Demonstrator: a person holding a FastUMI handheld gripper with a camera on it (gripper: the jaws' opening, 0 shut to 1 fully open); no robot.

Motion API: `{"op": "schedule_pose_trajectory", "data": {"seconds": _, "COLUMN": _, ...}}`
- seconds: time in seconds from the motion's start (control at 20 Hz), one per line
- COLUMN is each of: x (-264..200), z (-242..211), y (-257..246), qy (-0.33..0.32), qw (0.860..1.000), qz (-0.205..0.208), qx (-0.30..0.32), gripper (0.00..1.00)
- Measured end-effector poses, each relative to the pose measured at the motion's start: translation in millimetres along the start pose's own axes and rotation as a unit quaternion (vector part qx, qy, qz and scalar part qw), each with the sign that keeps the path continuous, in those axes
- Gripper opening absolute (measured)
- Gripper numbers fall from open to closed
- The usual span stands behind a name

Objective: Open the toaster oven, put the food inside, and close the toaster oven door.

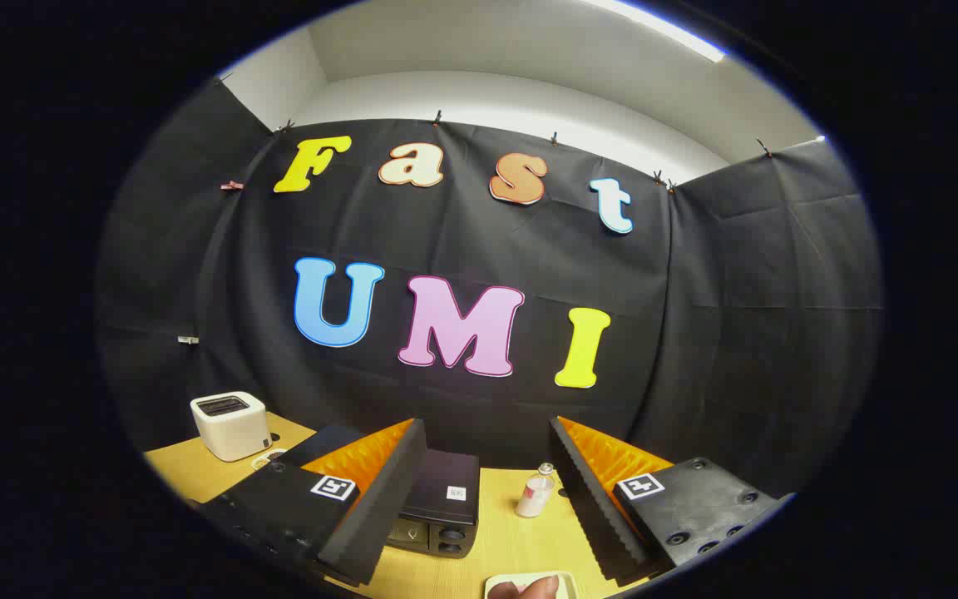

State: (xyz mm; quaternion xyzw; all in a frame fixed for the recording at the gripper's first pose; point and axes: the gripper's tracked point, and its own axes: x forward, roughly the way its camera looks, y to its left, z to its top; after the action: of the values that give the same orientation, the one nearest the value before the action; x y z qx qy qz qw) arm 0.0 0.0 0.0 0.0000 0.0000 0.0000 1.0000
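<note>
I see my gripper (487, 499) with its fingers spread wide, holding nothing, raised above the table (512, 549). Behind the left finger, low in the frame, sits the black toaster oven (442, 512). A small bottle (535, 492) stands between the fingers; a plate of food (529, 586) lies at bottom centre. A white toaster (230, 424) sits lower left.

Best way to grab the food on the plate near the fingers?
Little of the food shows, resting on a plate just below the open hand-held gripper. Likely come down from above and pinch its rounded top across the narrow width, since the plate blocks any approach from underneath. Its full shape is cut off.
</note>
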Motion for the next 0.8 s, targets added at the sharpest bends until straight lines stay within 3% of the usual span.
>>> {"op": "schedule_pose_trajectory", "data": {"seconds": 0.8, "x": -14, "z": -3, "y": 16, "qy": 0.007, "qw": 1.0, "qz": 0.011, "qx": 0.014, "gripper": 0.97}}
